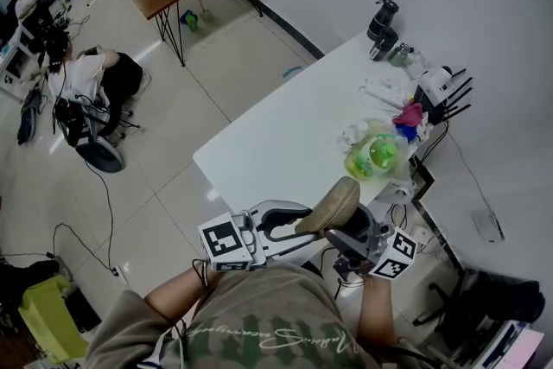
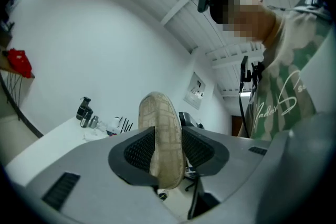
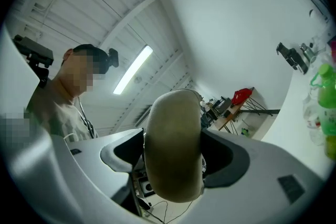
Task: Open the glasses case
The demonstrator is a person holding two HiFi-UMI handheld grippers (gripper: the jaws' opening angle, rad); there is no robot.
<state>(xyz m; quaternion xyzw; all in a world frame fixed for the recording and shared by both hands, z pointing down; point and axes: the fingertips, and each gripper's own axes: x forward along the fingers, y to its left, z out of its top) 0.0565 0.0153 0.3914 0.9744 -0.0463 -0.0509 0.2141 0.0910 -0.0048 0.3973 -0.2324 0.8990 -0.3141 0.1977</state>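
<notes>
We've got left gripper [image 2: 167, 152] and right gripper [image 3: 173, 160] both clamped on the case [image 1: 333, 205], lower centre; uneven pull could drop it.

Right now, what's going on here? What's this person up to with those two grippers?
A person is holding a tan glasses case in the air between two handheld grippers, close to the chest and near the edge of the white table. The left gripper is clamped on one end of it and the right gripper on the other. The case looks closed, so it has not yet been opened.
</notes>
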